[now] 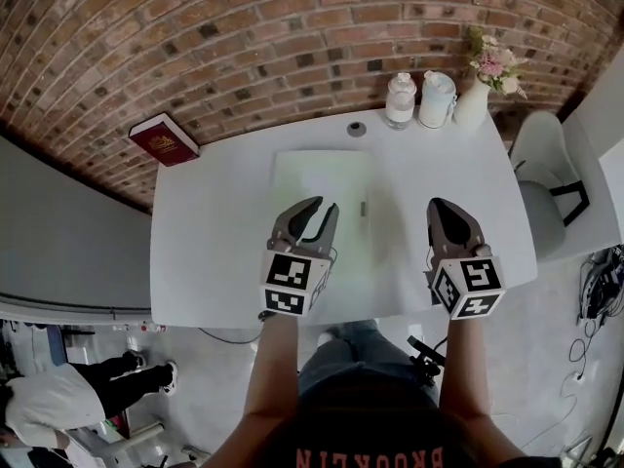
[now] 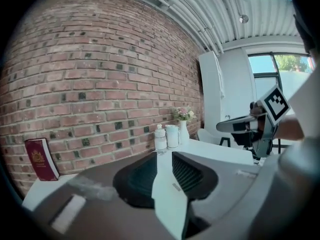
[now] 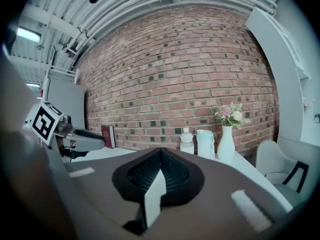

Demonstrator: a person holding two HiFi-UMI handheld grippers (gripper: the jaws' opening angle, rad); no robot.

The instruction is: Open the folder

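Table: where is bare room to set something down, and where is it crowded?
Free: the left strip of the table between the red book and the folder, and the right side between folder and table edge, beyond the right gripper. Crowded: the far right corner, with bottle, tumbler and flower vase.

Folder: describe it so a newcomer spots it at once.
Find the white table against the brick wall. At its centre lies the folder: a flat, pale green rectangle with a small clasp by its right edge. The red book, bottle and vase stand upright along the wall; the folder lies flat and nearly blends into the tabletop.
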